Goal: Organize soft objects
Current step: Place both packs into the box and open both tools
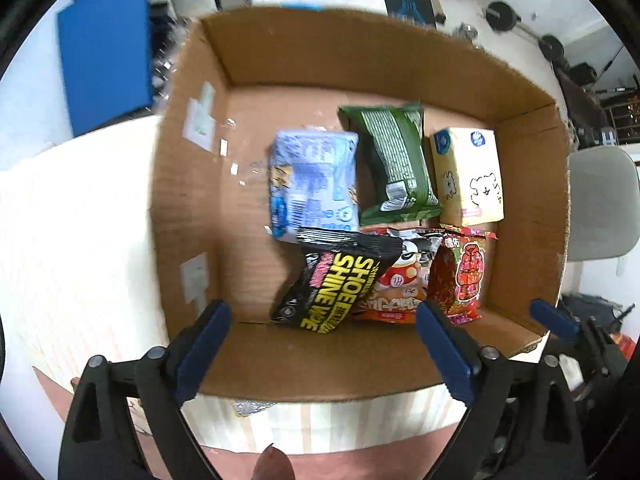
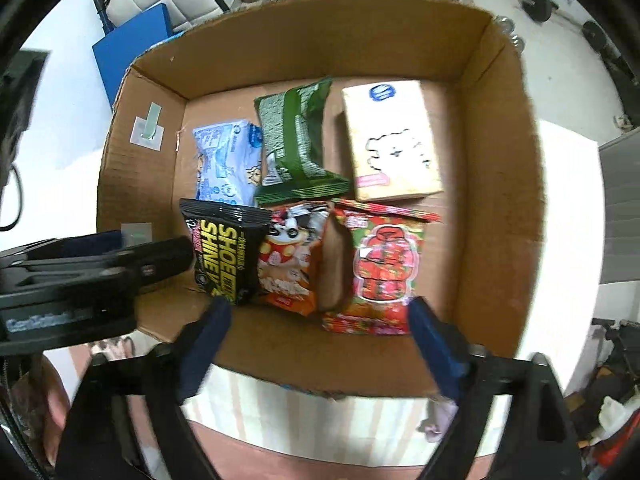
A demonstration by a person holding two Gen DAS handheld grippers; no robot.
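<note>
A cardboard box (image 1: 188, 184) (image 2: 496, 184) holds several soft packs. In the back row lie a light blue pack (image 1: 314, 180) (image 2: 228, 160), a green pack (image 1: 394, 160) (image 2: 298, 140) and a yellow tissue pack (image 1: 468, 176) (image 2: 390, 140). In the front row lie a black "Shoe Shine Wipe" pack (image 1: 336, 280) (image 2: 224, 252), an orange snack pack (image 1: 400, 280) (image 2: 290, 260) and a red pack (image 1: 460, 276) (image 2: 380, 268). My left gripper (image 1: 324, 344) is open and empty above the box's near wall. My right gripper (image 2: 316, 336) is open and empty there too.
The box stands on a pale striped cloth (image 1: 76, 248) (image 2: 304, 412). A blue board (image 1: 108, 44) (image 2: 132, 52) leans behind it. A grey chair (image 1: 600, 204) stands at the right. The left gripper's body (image 2: 80, 276) shows at the left in the right wrist view.
</note>
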